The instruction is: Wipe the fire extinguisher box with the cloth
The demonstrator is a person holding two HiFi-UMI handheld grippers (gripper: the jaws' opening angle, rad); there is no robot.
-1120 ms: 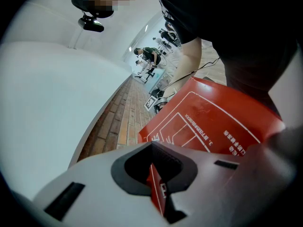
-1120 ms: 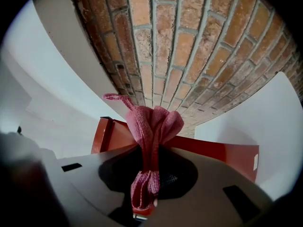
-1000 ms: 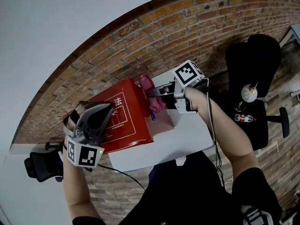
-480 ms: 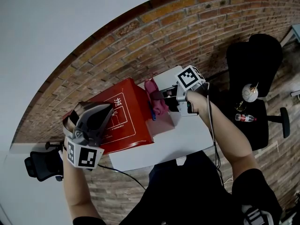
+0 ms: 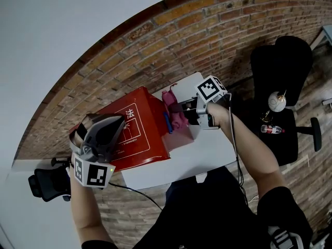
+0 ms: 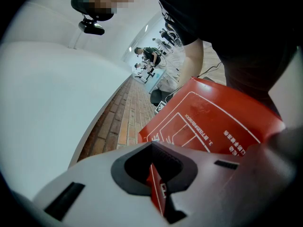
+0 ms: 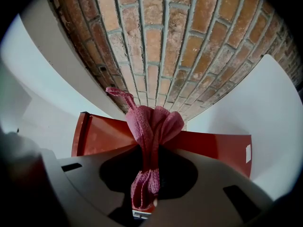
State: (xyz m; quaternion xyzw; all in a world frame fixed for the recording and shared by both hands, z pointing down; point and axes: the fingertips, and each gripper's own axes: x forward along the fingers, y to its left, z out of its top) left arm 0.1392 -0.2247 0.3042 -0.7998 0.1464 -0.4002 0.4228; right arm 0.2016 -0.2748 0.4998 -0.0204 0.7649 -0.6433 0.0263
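Note:
The red fire extinguisher box [image 5: 137, 139] lies on a white table [image 5: 202, 154] against a brick wall. My right gripper [image 5: 175, 108] is shut on a bunched pink cloth [image 5: 174, 117] and holds it against the box's right side. In the right gripper view the cloth [image 7: 151, 126] stands up out of the gripper [image 7: 147, 193] in front of the red box [image 7: 99, 136]. My left gripper [image 5: 118, 120] is shut, its tips on the box's printed top face near the left end. In the left gripper view the box [image 6: 213, 122] shows past the closed gripper [image 6: 154, 174].
A black office chair [image 5: 280, 71] stands to the right of the table, with a bottle [image 5: 271, 130] and a white round object [image 5: 276, 102] on its seat. Another dark chair [image 5: 44, 183] is at the lower left. The brick wall [image 7: 165, 41] rises right behind the box.
My right gripper has slid the pink cloth a little way along the box's right side, toward me. The left gripper has stayed where it was.

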